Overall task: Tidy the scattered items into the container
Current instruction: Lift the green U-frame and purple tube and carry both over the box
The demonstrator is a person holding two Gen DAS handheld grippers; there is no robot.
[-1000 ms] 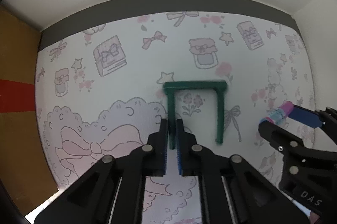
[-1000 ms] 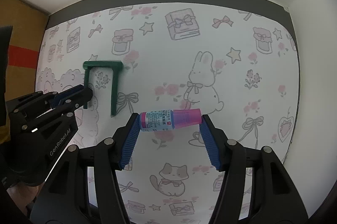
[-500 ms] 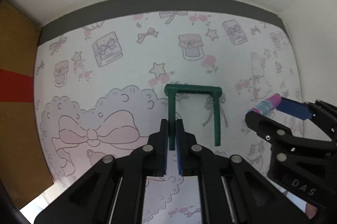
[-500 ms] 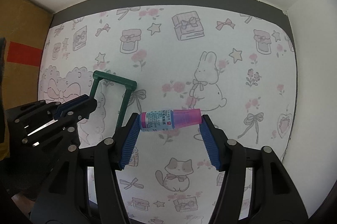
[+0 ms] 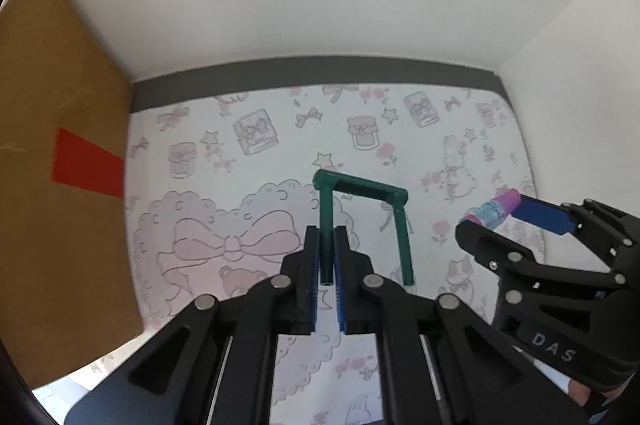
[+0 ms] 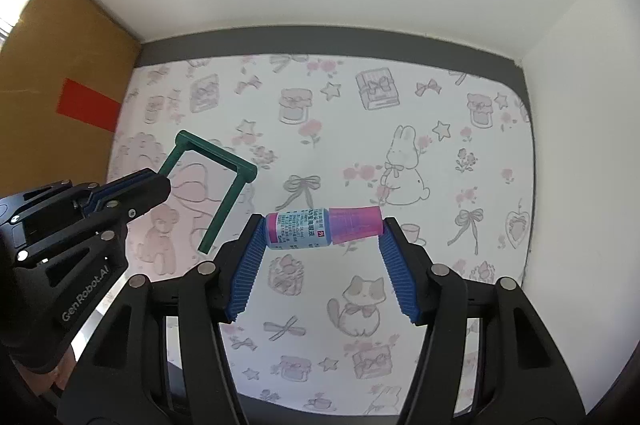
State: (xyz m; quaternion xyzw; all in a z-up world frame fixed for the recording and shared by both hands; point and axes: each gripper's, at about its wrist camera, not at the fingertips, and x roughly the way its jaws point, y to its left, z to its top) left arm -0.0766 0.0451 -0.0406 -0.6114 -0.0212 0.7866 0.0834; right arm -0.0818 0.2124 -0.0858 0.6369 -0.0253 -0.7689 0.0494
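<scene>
Above the patterned tabletop (image 6: 440,97), we carry both items clear for moving: L hand-held gripper (image 5: 328,257) clenched on a green bracket (image 5: 362,185) leg, R hand-held gripper (image 6: 322,245) grasping a small bottle (image 6: 324,227) end-to-end. Container unseen.

Left tongs (image 5: 328,257) grip the bracket (image 5: 362,185) left of the bottle (image 6: 324,227) — cardboard box (image 5: 60,185) far left.
</scene>
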